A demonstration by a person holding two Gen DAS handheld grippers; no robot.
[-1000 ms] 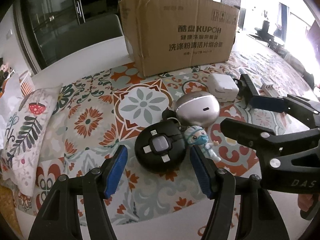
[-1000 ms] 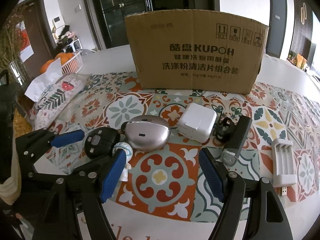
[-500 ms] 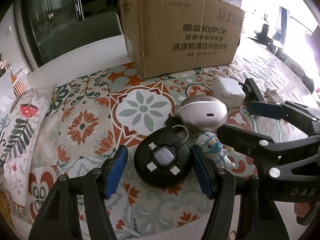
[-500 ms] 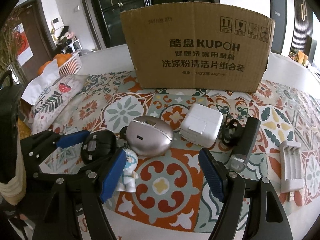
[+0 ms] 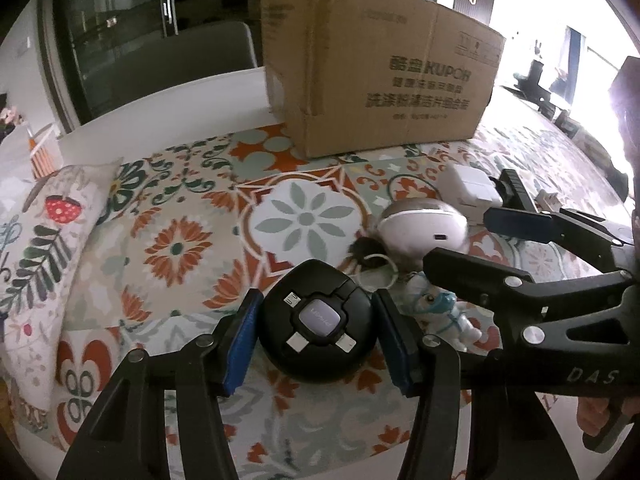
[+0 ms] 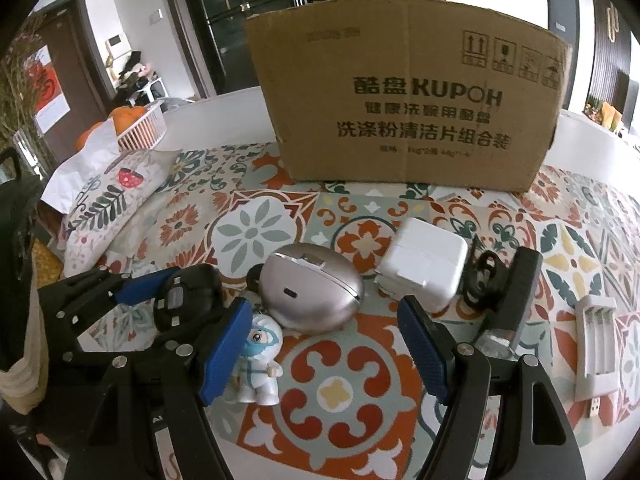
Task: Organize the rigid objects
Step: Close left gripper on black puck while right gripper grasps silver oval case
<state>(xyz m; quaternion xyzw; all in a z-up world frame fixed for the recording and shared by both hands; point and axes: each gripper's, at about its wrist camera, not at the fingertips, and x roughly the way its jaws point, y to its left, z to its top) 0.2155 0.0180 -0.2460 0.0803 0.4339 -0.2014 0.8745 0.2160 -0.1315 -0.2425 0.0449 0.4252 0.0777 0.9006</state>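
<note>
Left tool [image 5: 316, 340] straddles the black disc [image 5: 318, 330] on the table [image 5: 180, 248]; its jaws have just been closing, and the pads appear to stop just short of the disc's sides, though the gap is hard to judge. Right tool [image 6: 324, 352] stands released over bare cloth, the figurine [image 6: 258, 364] beside its left pad. Silver case [image 6: 310, 290] and white charger [image 6: 422, 270] lie before the box [image 6: 404, 108].

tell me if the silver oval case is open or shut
Shut: the silver oval case shows only a thin seam line around it, no gap, lying flat on the patterned cloth.
</note>
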